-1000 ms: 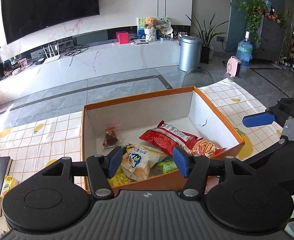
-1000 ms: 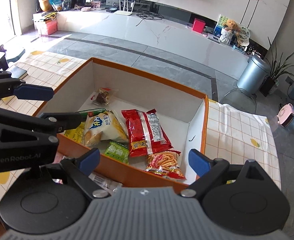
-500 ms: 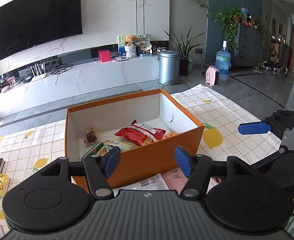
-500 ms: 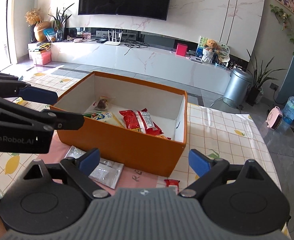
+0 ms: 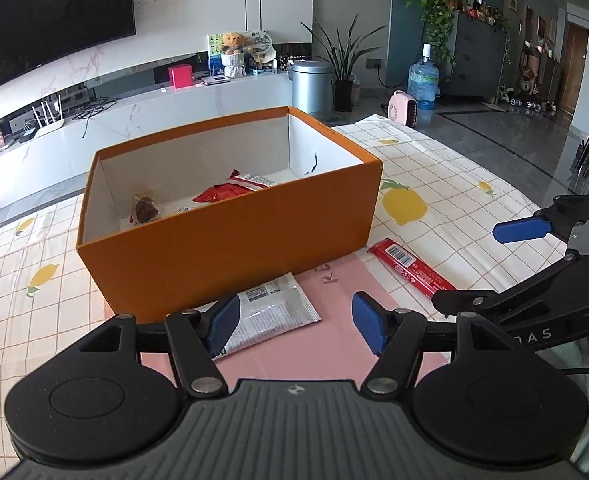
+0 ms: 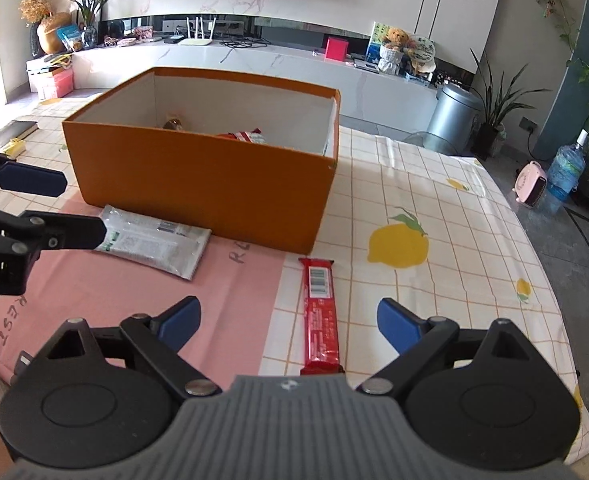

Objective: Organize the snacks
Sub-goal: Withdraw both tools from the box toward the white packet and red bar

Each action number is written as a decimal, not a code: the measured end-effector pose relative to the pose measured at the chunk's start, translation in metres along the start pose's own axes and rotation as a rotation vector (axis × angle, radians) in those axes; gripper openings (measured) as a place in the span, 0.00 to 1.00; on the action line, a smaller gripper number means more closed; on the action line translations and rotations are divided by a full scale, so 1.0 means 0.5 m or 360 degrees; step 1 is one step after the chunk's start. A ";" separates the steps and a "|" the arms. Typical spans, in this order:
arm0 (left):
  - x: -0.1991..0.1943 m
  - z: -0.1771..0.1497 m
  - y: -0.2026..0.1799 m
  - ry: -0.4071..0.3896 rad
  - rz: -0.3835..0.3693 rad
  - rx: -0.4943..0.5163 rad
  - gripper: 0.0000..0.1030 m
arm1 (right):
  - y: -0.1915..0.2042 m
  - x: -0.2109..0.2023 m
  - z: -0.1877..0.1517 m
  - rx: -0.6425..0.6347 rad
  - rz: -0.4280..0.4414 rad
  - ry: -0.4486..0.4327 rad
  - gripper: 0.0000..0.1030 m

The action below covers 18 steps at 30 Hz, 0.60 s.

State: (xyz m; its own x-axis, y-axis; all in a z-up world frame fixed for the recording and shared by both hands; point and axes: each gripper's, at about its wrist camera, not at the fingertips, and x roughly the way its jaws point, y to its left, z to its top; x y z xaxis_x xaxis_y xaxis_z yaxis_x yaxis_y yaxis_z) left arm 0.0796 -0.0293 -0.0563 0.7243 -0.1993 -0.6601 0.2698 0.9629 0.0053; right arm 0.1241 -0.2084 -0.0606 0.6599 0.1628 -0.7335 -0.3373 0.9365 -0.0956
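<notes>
An orange box (image 5: 230,236) (image 6: 198,184) stands on the table with a red snack bag (image 5: 230,190) and a small brown snack (image 5: 144,210) inside. A silver packet (image 5: 268,306) (image 6: 154,242) lies in front of the box. A red bar (image 5: 410,270) (image 6: 320,312) lies to its right. My left gripper (image 5: 294,326) is open and empty, low over the pink mat by the silver packet. My right gripper (image 6: 288,322) is open and empty, with the red bar between its fingers' line.
A pink mat (image 6: 134,292) covers the near table over a lemon-print cloth (image 6: 434,216). A dark book (image 6: 18,130) and a yellow item (image 6: 12,146) lie at the far left. The table's right edge (image 6: 554,280) drops to the floor.
Both grippers have pulled back and down from above the box to the table in front of it. The silver packet and red bar have come into view.
</notes>
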 end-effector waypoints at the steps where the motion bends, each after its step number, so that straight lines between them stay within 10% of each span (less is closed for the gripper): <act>1: 0.006 -0.002 0.002 0.0010 -0.0008 0.0002 0.74 | -0.003 0.006 -0.001 0.0014 0.0006 0.0015 0.89; 18: 0.097 -0.038 0.069 0.0144 0.0057 0.0046 0.77 | -0.038 0.145 0.021 0.0244 -0.0100 0.0306 0.75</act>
State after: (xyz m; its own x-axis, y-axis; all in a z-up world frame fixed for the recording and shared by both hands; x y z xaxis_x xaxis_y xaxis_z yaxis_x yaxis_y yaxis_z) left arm 0.1122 -0.0023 -0.1024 0.6739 -0.1464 -0.7241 0.2638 0.9632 0.0508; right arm 0.1854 -0.2110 -0.1048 0.5314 0.0545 -0.8454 -0.1842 0.9815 -0.0525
